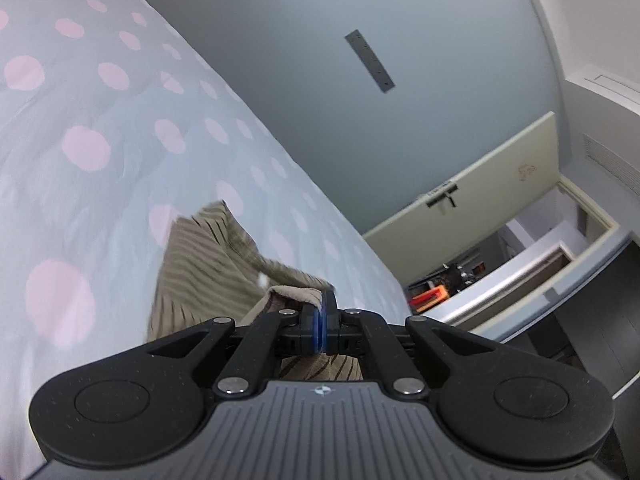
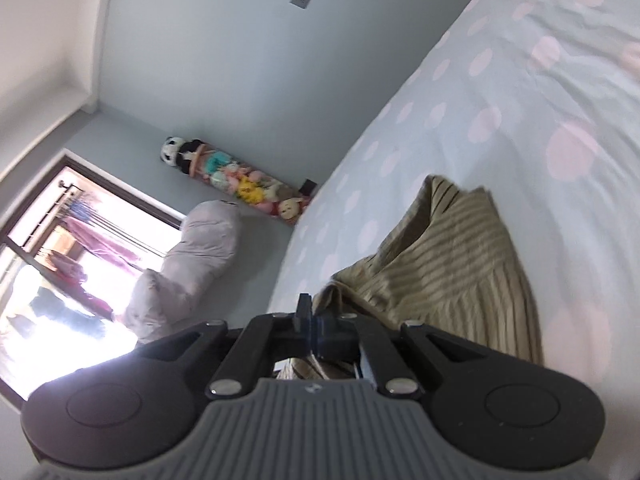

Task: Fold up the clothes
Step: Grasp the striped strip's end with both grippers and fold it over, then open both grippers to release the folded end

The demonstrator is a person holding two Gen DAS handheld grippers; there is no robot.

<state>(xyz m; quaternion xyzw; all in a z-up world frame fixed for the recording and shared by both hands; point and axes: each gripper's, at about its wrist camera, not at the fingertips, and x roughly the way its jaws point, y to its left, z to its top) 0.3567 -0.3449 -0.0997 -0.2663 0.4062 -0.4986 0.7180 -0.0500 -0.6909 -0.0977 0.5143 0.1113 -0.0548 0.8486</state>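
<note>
the left gripper (image 1: 323, 316) pinches one edge of the striped beige garment (image 1: 208, 256), the right gripper (image 2: 310, 322) pinches another edge, and it hangs over the dotted bed cover (image 1: 100, 120).

Pale blue bed cover with pink dots (image 1: 120, 120) fills bed. Row of stuffed toys (image 2: 232, 178) along blue-grey wall (image 1: 288, 92). Lilac pillow (image 2: 188, 264) beside bright window (image 2: 60, 248). Cream door (image 1: 480, 196) ajar.

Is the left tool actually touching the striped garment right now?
Touching. In the left wrist view the left tool has its blue pads closed on a fold of the striped garment, which drapes from it onto the dotted bedspread.
</note>
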